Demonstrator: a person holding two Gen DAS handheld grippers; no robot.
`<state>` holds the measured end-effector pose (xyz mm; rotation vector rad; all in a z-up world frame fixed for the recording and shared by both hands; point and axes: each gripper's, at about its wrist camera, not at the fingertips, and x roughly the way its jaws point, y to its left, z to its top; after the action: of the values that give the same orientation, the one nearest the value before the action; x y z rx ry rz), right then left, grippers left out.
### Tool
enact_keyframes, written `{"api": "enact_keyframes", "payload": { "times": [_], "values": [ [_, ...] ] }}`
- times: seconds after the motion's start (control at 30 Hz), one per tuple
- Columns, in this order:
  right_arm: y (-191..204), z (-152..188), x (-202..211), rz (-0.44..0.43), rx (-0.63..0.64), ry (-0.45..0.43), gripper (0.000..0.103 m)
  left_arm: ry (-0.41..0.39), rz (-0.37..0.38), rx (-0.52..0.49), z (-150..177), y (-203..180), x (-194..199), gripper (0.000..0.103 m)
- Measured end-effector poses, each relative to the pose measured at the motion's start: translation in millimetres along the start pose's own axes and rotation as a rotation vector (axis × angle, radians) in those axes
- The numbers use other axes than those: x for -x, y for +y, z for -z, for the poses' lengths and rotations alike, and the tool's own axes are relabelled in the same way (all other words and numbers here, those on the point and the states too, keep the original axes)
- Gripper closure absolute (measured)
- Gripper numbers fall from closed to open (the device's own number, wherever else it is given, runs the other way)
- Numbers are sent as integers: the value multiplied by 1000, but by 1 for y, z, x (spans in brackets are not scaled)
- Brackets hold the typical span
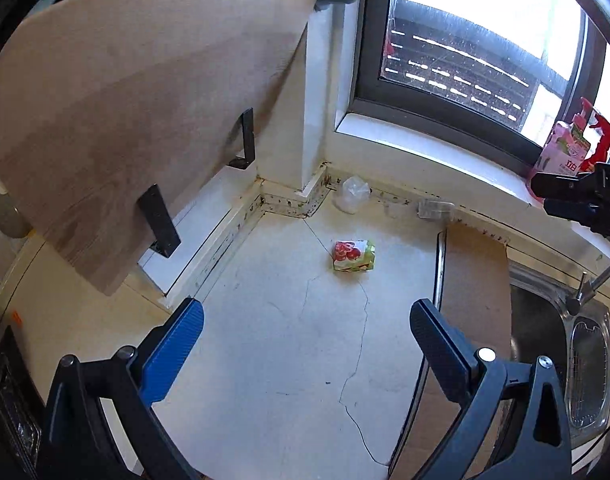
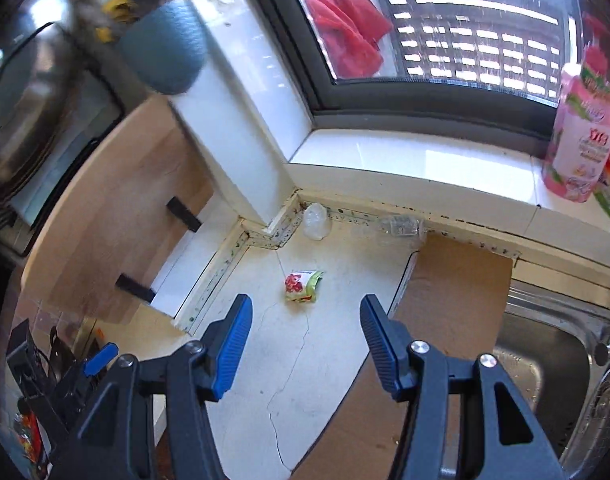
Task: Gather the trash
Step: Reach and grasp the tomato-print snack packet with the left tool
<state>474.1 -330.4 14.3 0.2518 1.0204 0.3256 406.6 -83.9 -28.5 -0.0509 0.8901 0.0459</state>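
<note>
A crumpled red-and-green snack wrapper (image 1: 352, 255) lies on the cracked white counter (image 1: 289, 344); it also shows in the right wrist view (image 2: 302, 285). A crumpled clear plastic bag (image 1: 351, 195) sits in the back corner, also seen from the right (image 2: 315, 221). A clear plastic bottle (image 1: 435, 209) lies on its side along the back edge (image 2: 401, 225). My left gripper (image 1: 307, 322) is open and empty, short of the wrapper. My right gripper (image 2: 306, 314) is open and empty, just short of the wrapper.
A wooden board (image 1: 117, 128) leans on black brackets at the left. A brown cardboard sheet (image 1: 475, 280) lies beside a steel sink (image 2: 545, 360) at the right. A pink detergent bottle (image 2: 577, 132) stands on the window sill (image 2: 405, 160). A blue towel roll (image 2: 165, 48) hangs above.
</note>
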Motion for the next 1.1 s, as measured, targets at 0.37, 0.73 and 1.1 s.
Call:
{"api": "enact_keyframes", "payload": {
  "times": [0.37,0.73,1.1],
  "values": [
    [-69,-38,-95,13,-143,41,47,94,-19,-28,-26,-23,-96,1],
    [-135,-46,-169,22,-305,19,47,181,27,23,-28,-31,-180,1],
    [-151,-57,-205,8,-356,-28,47,213,42,22,-38,-53,-237,1]
  ]
}}
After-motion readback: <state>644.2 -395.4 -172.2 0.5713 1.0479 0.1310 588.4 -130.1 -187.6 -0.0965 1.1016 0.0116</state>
